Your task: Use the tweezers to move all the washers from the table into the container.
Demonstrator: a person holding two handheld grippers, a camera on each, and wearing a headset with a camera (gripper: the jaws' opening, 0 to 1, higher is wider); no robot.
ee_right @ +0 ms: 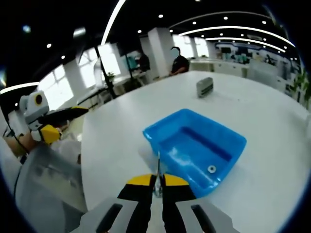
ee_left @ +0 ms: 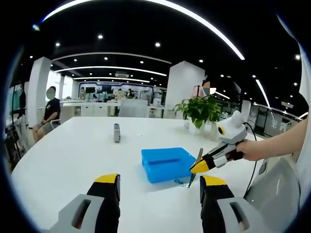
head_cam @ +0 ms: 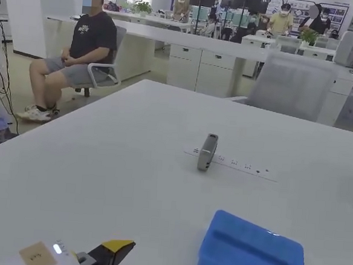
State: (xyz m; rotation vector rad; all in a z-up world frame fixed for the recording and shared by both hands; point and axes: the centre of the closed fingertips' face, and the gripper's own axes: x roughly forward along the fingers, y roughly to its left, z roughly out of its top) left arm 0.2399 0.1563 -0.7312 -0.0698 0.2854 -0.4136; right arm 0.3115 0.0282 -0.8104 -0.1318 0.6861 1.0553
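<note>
On the white counter (head_cam: 100,182), we see the blue container (head_cam: 253,253) at lower R of the head view. A grey block-shaped device (head_cam: 207,151) stands upright further back, well apart from the container. A line of small dark specks (head_cam: 235,164) runs beside the device; they are too small to identify.

L gripper (ee_left: 159,182): jaws wide apart, nothing between them. It faces the container across bare counter. In the head view, its yellow-and-black tip sits at bottom L.

R gripper (ee_right: 158,182): jaws narrow, clamped on the tweezers (ee_right: 158,165), which rise between them as a thin stem toward the container's near rim. In the L gripper view, we see the R gripper enter from the R w/ the tweezers angled down, tip low at the counter just beside the container's front R corner. We cannot tell whether the tip carries anything.

Washers: one washer (ee_right: 212,169) lies flat on the container floor, close to a side wall.

Background: a seated person (head_cam: 79,47) on a chair beyond the counter's far L edge.
</note>
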